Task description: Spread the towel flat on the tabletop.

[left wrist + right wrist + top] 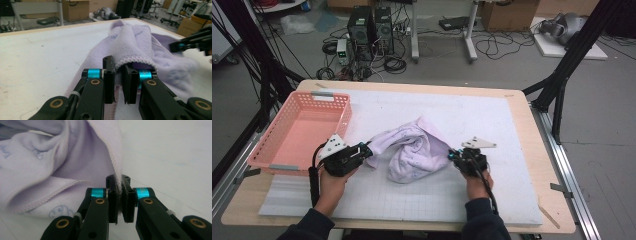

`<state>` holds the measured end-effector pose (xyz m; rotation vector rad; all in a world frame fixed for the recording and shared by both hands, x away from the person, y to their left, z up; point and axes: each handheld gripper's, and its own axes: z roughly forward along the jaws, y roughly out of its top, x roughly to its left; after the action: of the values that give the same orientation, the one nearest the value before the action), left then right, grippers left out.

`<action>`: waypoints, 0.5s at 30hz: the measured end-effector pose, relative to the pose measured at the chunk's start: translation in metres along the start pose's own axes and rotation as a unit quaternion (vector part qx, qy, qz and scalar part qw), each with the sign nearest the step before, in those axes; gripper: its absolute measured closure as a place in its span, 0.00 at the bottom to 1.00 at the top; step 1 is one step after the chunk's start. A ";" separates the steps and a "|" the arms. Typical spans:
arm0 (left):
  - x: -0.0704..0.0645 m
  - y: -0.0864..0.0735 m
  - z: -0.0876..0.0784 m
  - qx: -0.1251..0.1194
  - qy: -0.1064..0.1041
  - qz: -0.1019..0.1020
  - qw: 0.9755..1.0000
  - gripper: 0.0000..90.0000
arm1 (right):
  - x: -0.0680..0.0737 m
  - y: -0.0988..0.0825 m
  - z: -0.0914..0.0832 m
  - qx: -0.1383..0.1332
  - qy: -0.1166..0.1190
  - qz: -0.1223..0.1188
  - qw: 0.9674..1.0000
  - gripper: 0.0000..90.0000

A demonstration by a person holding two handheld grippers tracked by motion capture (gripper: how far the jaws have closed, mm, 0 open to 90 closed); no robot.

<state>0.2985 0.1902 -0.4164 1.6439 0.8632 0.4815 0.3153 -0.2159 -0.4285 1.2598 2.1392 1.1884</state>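
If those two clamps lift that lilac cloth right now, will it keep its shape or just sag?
Probably sag: the lilac cloth already lies in soft, crumpled folds on the white mat. It looks thin and light, so the left gripper and right gripper, each pinching a stitched hem, should lift it easily; the middle would likely droop between them.

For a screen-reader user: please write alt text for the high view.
A person's left gripper and right gripper each pinch an edge of a crumpled lilac cloth on a white gridded mat. A pink plastic basket sits at the left.
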 end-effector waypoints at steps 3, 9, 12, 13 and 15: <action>0.002 0.000 -0.002 -0.001 0.005 -0.004 1.000 0.91 | -0.021 -0.012 -0.029 0.002 -0.026 0.022 0.999 0.95; 0.002 0.000 -0.003 -0.004 0.018 -0.002 1.000 0.91 | -0.053 -0.038 -0.082 0.036 -0.091 0.055 0.994 0.95; 0.005 0.000 -0.003 -0.005 0.016 -0.011 1.000 0.91 | -0.065 -0.051 -0.102 0.037 -0.101 0.076 0.991 0.95; 0.005 0.000 -0.002 -0.003 0.015 -0.009 1.000 0.91 | -0.066 -0.054 -0.106 0.041 -0.099 0.080 0.991 0.94; 0.003 0.000 0.000 -0.003 0.012 -0.007 1.000 0.91 | -0.065 -0.055 -0.107 0.032 -0.085 0.069 0.993 0.79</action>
<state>0.3003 0.1925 -0.4164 1.6278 0.8893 0.4952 0.2485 -0.3351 -0.4185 1.5023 2.0080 1.0305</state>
